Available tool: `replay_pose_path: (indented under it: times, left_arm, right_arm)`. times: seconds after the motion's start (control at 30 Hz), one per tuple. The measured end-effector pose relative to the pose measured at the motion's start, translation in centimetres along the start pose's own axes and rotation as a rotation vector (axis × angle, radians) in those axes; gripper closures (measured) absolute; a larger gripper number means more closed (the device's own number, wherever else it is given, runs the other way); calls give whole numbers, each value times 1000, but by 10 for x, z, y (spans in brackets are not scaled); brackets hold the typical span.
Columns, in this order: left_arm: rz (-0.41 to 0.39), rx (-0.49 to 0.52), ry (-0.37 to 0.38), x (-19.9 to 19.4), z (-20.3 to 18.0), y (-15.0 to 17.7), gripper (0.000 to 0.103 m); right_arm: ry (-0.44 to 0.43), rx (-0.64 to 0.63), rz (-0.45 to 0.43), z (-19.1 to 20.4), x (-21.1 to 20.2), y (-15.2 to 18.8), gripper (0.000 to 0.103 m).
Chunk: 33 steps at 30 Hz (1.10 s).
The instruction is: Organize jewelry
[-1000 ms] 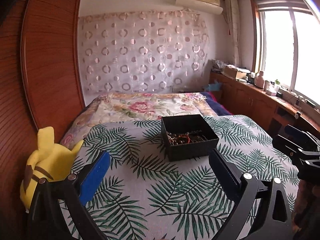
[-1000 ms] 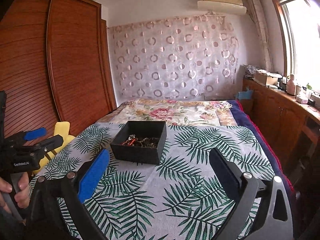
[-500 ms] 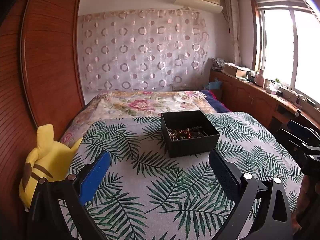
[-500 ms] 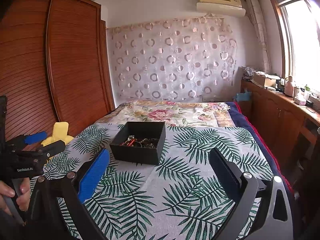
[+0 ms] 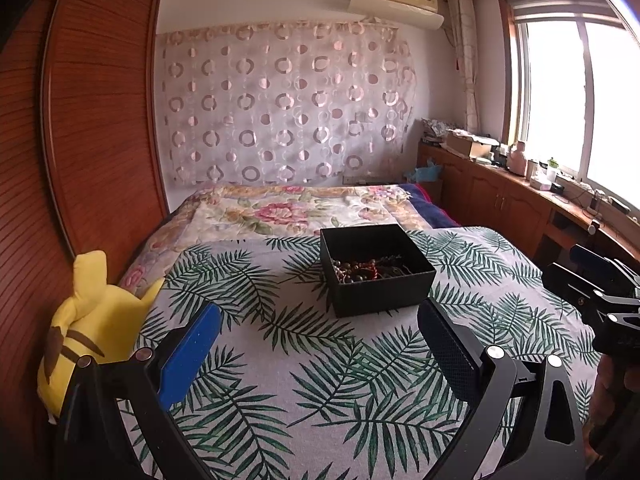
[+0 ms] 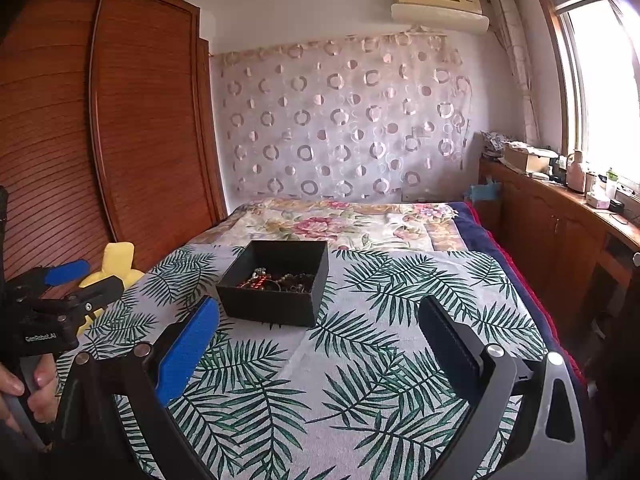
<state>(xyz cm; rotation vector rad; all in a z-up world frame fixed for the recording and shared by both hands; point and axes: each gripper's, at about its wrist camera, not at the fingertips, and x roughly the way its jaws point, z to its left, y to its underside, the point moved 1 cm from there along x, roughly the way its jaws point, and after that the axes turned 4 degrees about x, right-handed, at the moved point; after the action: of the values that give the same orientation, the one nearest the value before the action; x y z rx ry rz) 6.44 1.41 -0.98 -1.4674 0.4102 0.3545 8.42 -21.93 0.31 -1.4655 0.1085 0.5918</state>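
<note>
A black open box (image 5: 376, 272) sits on the palm-leaf cloth on the bed, holding a tangle of beaded jewelry (image 5: 362, 269), red and dark beads. It also shows in the right wrist view (image 6: 276, 286) with the jewelry (image 6: 276, 280) inside. My left gripper (image 5: 318, 332) is open and empty, above the cloth in front of the box. My right gripper (image 6: 320, 326) is open and empty, also short of the box. Each gripper shows in the other's view: the right one (image 5: 600, 280) at the right edge, the left one (image 6: 68, 280) at the left edge.
A yellow plush toy (image 5: 86, 328) lies at the bed's left edge against a wooden wardrobe (image 5: 92, 128). A floral blanket (image 5: 296, 210) covers the far half of the bed. A wooden cabinet (image 5: 516, 204) with clutter runs under the window on the right.
Both wrist views have tilted up slightly, so the box sits a little lower in frame. Both grippers stay open and empty.
</note>
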Motion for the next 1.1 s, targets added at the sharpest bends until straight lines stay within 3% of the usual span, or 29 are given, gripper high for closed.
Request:
replay_pose_path:
  times: [1.1]
  left_arm:
    - [-23, -2, 7, -7, 0, -4, 8]
  right_arm:
    - [19, 8, -3, -4, 2, 3, 3]
